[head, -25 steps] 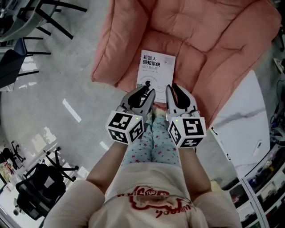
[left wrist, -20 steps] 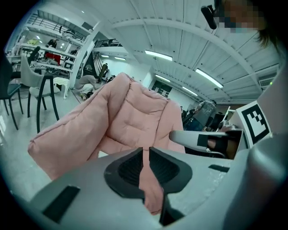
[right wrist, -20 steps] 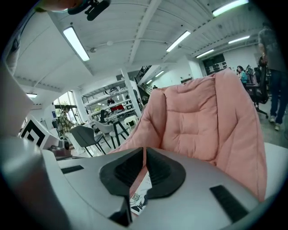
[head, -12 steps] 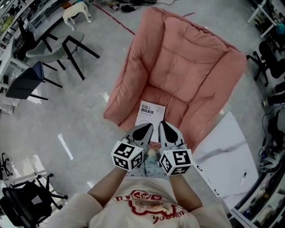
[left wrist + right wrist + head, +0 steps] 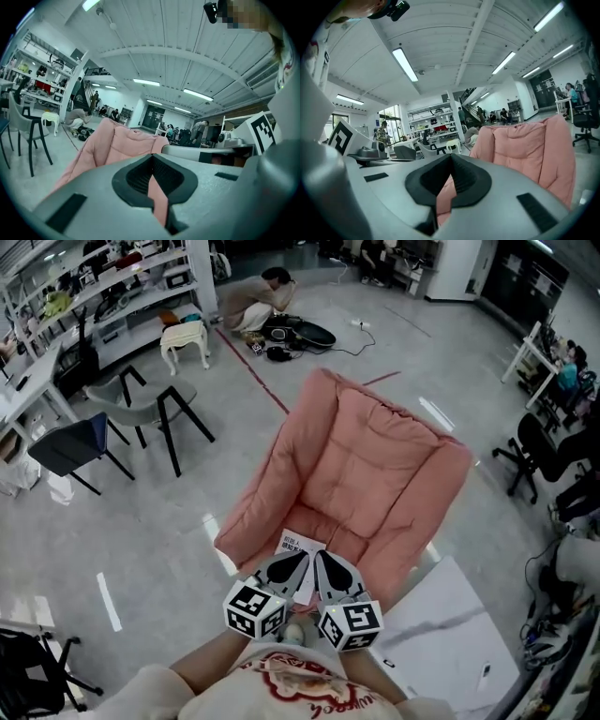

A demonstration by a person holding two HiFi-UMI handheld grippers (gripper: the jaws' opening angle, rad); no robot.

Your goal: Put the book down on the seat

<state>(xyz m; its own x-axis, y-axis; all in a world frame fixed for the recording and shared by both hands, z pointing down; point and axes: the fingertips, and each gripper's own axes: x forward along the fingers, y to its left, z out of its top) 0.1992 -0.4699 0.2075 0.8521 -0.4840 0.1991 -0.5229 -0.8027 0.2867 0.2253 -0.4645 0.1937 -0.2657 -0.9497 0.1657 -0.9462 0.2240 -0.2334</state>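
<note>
The white book (image 5: 296,547) lies flat on the front of the pink cushioned seat (image 5: 361,474), mostly hidden behind my grippers in the head view. My left gripper (image 5: 298,559) and right gripper (image 5: 319,558) are held side by side just in front of the seat's front edge, above the book's near end, both shut with nothing between their jaws. In the left gripper view, the left gripper (image 5: 153,186) points at the pink seat (image 5: 112,143). From the right gripper view, the right gripper (image 5: 440,190) faces the seat's backrest (image 5: 525,140).
A white marble-patterned board (image 5: 450,634) lies on the floor right of the seat. Dark chairs (image 5: 141,413) and a white stool (image 5: 185,338) stand at the left, office chairs (image 5: 539,451) at the right. A person (image 5: 258,301) crouches on the floor far behind.
Both grippers let go of the book, shut and drew back from it toward my body. The head view has risen and tilted up, so the whole seat and room show.
</note>
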